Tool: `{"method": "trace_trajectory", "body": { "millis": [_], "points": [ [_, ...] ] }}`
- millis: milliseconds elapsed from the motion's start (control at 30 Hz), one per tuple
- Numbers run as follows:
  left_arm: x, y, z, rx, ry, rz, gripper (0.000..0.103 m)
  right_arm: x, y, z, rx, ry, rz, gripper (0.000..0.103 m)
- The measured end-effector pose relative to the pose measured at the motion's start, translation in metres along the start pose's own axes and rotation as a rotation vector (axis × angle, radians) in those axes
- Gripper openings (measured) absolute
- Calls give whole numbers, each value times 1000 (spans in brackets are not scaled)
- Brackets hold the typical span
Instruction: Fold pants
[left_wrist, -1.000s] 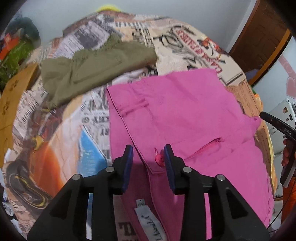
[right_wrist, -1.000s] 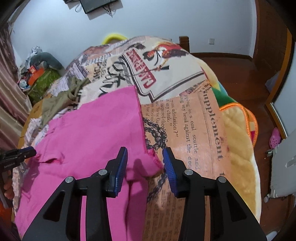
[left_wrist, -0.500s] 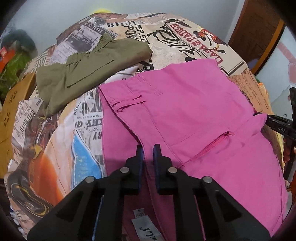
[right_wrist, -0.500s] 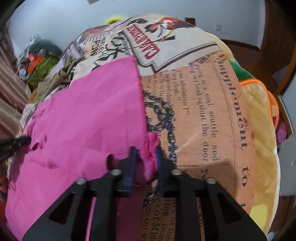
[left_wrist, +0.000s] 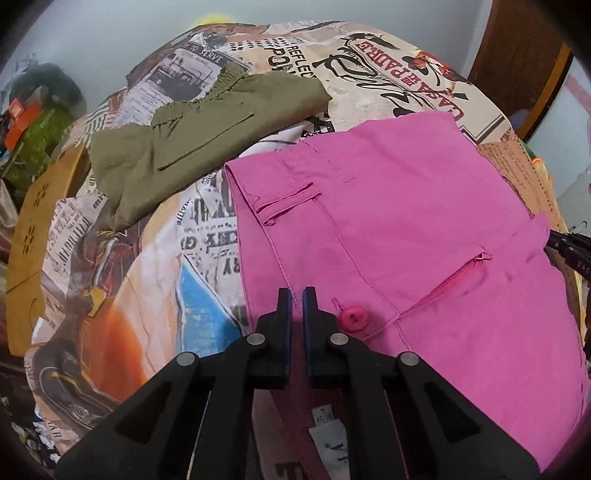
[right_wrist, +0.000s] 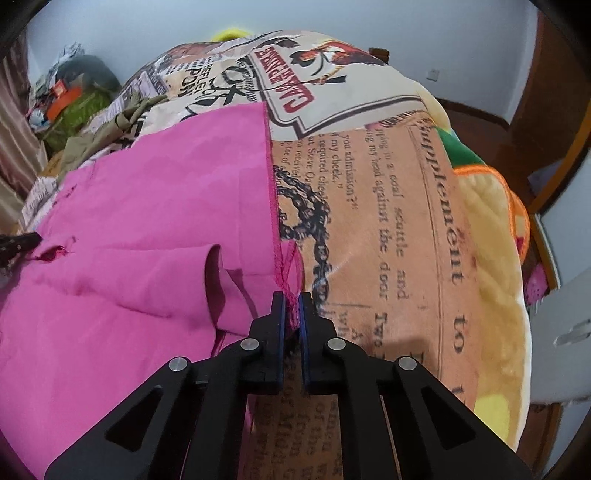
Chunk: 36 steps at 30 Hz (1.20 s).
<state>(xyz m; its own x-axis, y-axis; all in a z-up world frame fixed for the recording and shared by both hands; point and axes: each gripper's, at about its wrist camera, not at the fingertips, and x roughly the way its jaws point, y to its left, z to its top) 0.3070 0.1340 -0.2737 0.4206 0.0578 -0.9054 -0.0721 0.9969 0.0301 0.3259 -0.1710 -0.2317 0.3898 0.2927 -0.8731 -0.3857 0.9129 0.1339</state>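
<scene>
Newsprint-patterned blanket (left_wrist: 155, 295) carries pink pants (left_wrist: 406, 229); left gripper (left_wrist: 297, 295) pinches the waistband, right gripper (right_wrist: 291, 301) the hem, ready to fold over.

Bed under a newspaper-print blanket (left_wrist: 155, 295). Spread flat across it, pink pants (left_wrist: 424, 229), waistband toward the left; just beyond, folded olive-green shorts (left_wrist: 192, 147), apart from the pink.
</scene>
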Motion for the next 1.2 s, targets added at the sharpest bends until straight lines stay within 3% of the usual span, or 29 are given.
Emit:
{"method": "trace_trajectory", "body": {
  "millis": [233,400,533,700,867,1200],
  "points": [
    [-30,-13,4,1,-59,-61,7,-39,-12,5,107,-74,84,13],
    [-27,-35,3,50,-44,-88,7,-51,12,17,46,-136,111,39],
    [-13,-43,-4,65,-1,-98,7,-32,31,19,4,-114,114,39],
    [-5,-39,-9,49,16,-128,8,6,35,12,-6,-22,66,39],
    [-2,-42,-11,66,11,-111,8,6,26,12,15,-23,69,39],
    [-5,-37,-14,33,19,-128,8,-1,-1,-2,58,15,-23,39]
  ]
}}
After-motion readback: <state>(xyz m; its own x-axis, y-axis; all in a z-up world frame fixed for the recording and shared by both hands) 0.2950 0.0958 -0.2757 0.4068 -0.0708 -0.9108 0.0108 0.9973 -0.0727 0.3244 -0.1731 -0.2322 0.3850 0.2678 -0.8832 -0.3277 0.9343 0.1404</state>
